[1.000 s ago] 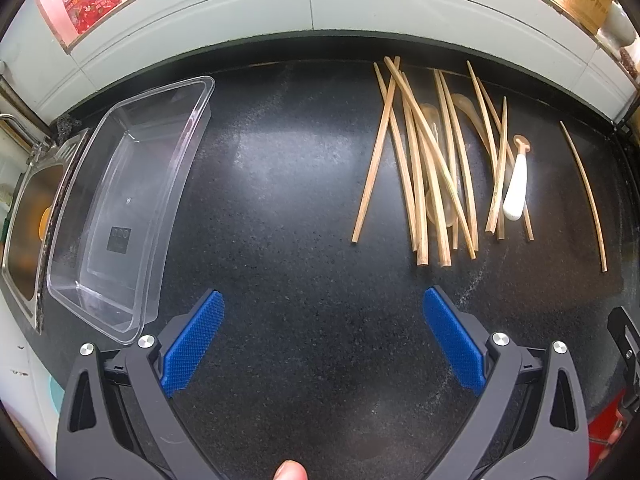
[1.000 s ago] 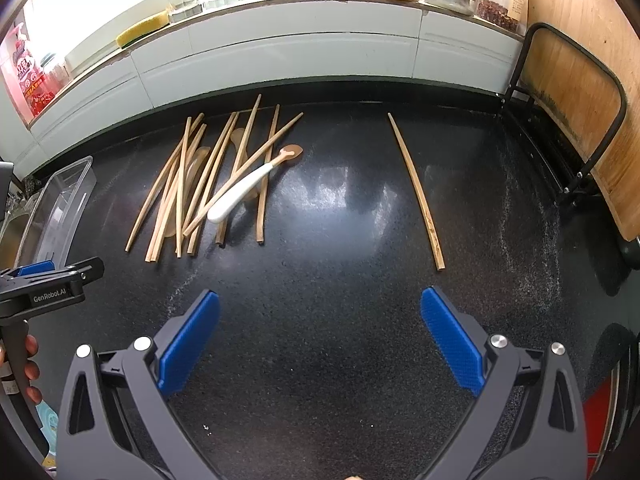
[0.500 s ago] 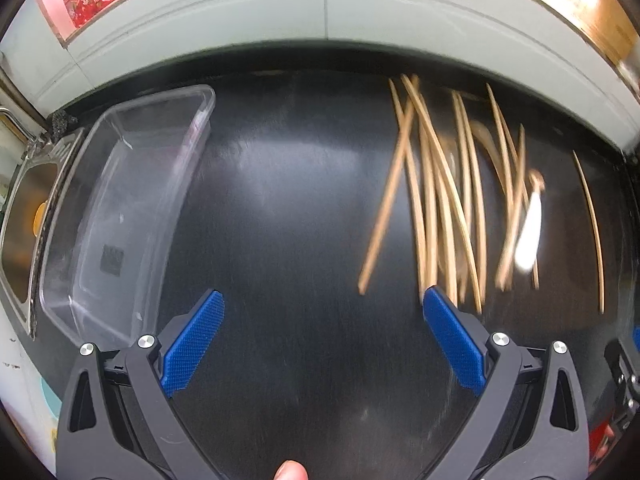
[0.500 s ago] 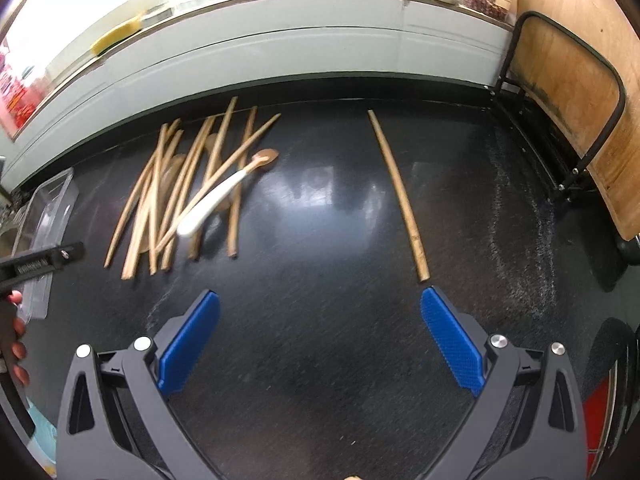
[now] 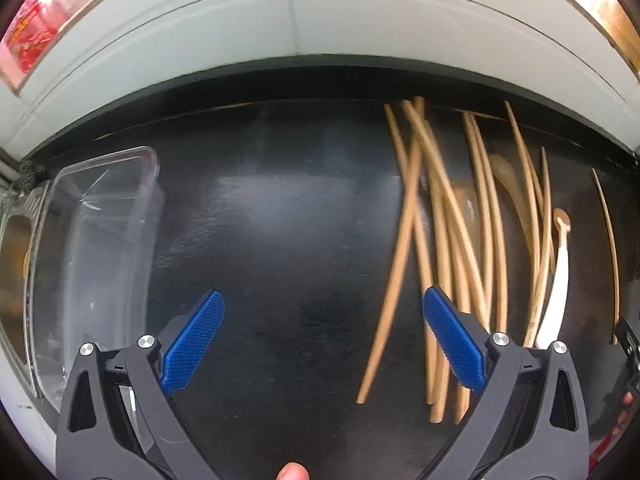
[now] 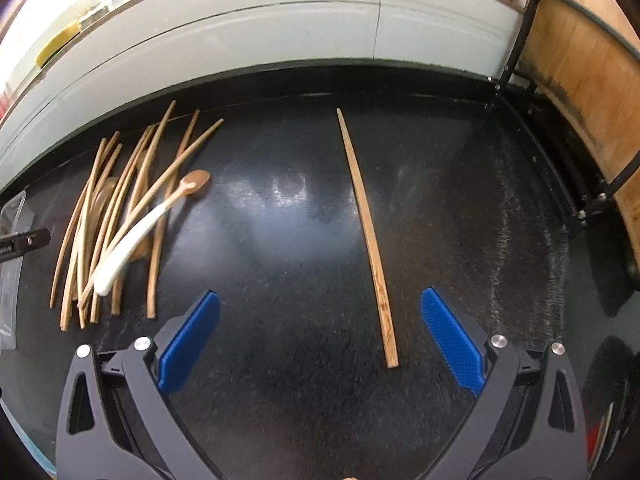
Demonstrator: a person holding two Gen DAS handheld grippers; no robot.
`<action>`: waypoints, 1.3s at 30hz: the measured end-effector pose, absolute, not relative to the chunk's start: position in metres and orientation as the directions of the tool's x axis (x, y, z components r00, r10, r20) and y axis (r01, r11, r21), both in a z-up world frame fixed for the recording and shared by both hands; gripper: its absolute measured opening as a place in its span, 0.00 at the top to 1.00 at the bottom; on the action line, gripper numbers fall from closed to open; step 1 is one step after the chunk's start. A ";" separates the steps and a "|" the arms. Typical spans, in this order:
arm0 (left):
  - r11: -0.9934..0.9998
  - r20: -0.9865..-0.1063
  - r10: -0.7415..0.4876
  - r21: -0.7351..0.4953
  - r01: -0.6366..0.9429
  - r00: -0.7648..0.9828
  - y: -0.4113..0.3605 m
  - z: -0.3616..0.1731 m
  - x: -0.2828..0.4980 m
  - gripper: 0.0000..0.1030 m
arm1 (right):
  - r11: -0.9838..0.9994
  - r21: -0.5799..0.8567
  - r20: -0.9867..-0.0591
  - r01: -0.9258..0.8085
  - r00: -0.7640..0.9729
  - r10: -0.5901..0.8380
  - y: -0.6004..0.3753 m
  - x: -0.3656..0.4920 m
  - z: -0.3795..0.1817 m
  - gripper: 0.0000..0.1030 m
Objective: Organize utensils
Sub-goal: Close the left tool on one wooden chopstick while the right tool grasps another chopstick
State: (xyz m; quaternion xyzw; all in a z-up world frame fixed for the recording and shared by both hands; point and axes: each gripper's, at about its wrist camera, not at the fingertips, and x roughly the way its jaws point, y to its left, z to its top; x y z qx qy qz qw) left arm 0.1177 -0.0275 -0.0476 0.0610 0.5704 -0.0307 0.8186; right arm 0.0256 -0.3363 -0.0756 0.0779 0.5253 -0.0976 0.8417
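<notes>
Left wrist view: the left gripper [image 5: 320,336] is spread wide, nothing held. A clear container [image 5: 92,248] sits at left; roughly ten chopsticks [image 5: 440,240] are heaped at right with one white-handled spoon [image 5: 556,300]. Crossed sticks could be scattered by a careless grasp.

Right wrist view: the right gripper [image 6: 320,336] is likewise released. One lone chopstick [image 6: 366,232] lies centre; it could roll away.

Your left tool's [image 5: 322,340] right finger [image 5: 454,338] covers the near ends of several chopsticks [image 5: 444,236] at lower right. The clear container [image 5: 100,248] is cut off at the frame's left edge and motion-blurred. In the right wrist view, the same container [image 6: 10,280] shows only as a sliver at far left.
</notes>
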 end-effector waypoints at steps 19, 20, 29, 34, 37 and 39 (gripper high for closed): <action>0.975 -0.927 0.107 0.169 0.145 0.360 -0.023 -0.076 0.179 0.05 | 0.974 0.031 -0.908 0.226 0.413 -0.068 -0.384 0.094 -0.117 0.05; 0.978 -0.932 0.090 0.150 0.146 0.351 -0.021 -0.077 0.184 0.05 | 0.975 0.031 -0.908 0.220 0.413 -0.065 -0.384 0.099 -0.117 0.05; 0.892 -0.912 0.038 0.214 0.397 0.408 -0.065 -0.072 0.200 0.05 | 0.982 0.035 -0.901 0.183 0.430 -0.048 -0.381 0.108 -0.115 0.05; 0.903 -0.909 -0.046 0.140 0.406 0.415 -0.067 -0.071 0.199 0.19 | 0.985 0.037 -0.898 0.168 0.439 -0.041 -0.381 0.109 -0.111 0.26; 0.915 -0.899 -0.102 0.083 0.394 0.427 -0.056 -0.068 0.195 0.80 | 0.981 0.061 -0.884 0.186 0.466 -0.033 -0.383 0.108 -0.104 0.92; 0.890 -0.886 -0.039 0.180 0.419 0.463 -0.068 -0.069 0.188 0.90 | 0.977 0.092 -0.879 0.193 0.476 -0.011 -0.385 0.107 -0.103 0.92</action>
